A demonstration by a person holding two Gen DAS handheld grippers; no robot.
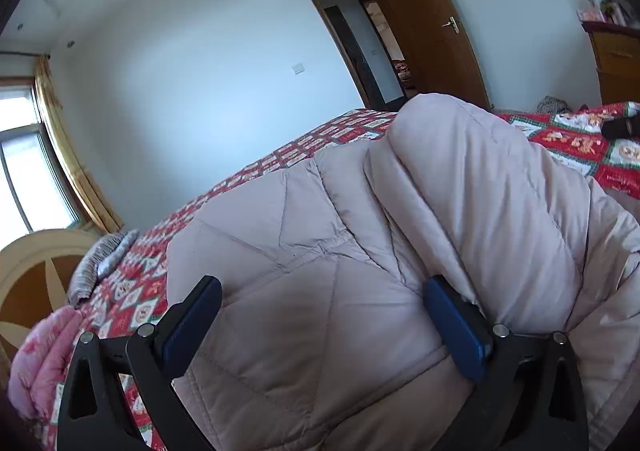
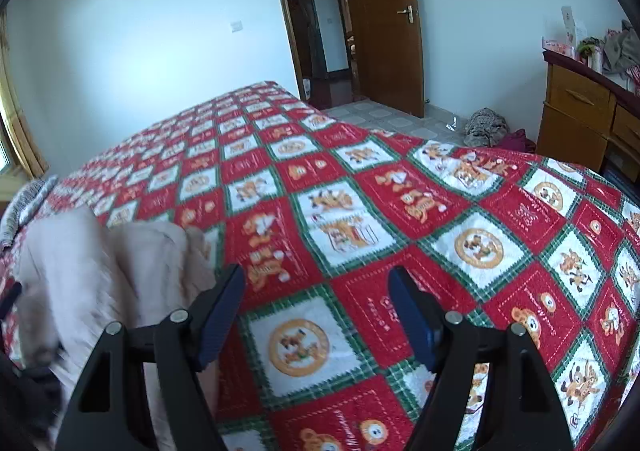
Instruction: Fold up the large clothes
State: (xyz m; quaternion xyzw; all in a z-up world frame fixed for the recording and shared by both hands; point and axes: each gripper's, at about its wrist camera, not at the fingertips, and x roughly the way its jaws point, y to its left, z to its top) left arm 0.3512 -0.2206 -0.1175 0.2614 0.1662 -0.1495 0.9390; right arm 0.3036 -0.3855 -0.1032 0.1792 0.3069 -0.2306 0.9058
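Note:
A beige quilted coat point(image 1: 304, 235) lies bunched on the red patterned bedspread point(image 1: 576, 143), with one part folded over into a tall hump point(image 1: 460, 155). My left gripper point(image 1: 322, 283) stands wide open, low against the coat. The padding bulges between its blue pads, and the right-hand pad point(image 1: 452, 323) touches a fold. In the right wrist view the coat point(image 2: 100, 271) is blurred at the left edge. My right gripper point(image 2: 316, 273) is open above the bare bedspread point(image 2: 360, 203), to the right of the coat, with nothing between its fingers.
A grey knitted garment point(image 1: 100, 263) and a pink quilt point(image 1: 44, 355) lie by the round headboard point(image 1: 36, 263). A wooden door point(image 2: 384, 23) stands open beyond the bed. A wooden dresser point(image 2: 580, 119) is at the right, with clothes point(image 2: 486, 127) heaped on the floor beside it.

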